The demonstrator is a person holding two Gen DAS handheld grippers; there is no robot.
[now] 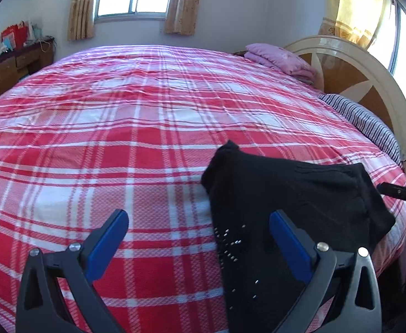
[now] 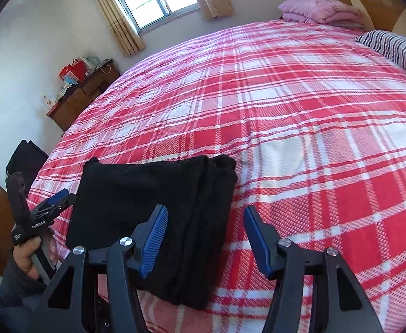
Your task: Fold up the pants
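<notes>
black pants [image 2: 153, 211] lie folded in a compact stack on the red plaid bed [image 2: 300, 127], near its edge. left tool [image 1: 198, 236]: jaws spread wide, holding nothing, above the pants' edge. right tool [image 2: 204, 236]: jaws apart, empty, over the stack's right side.
</notes>
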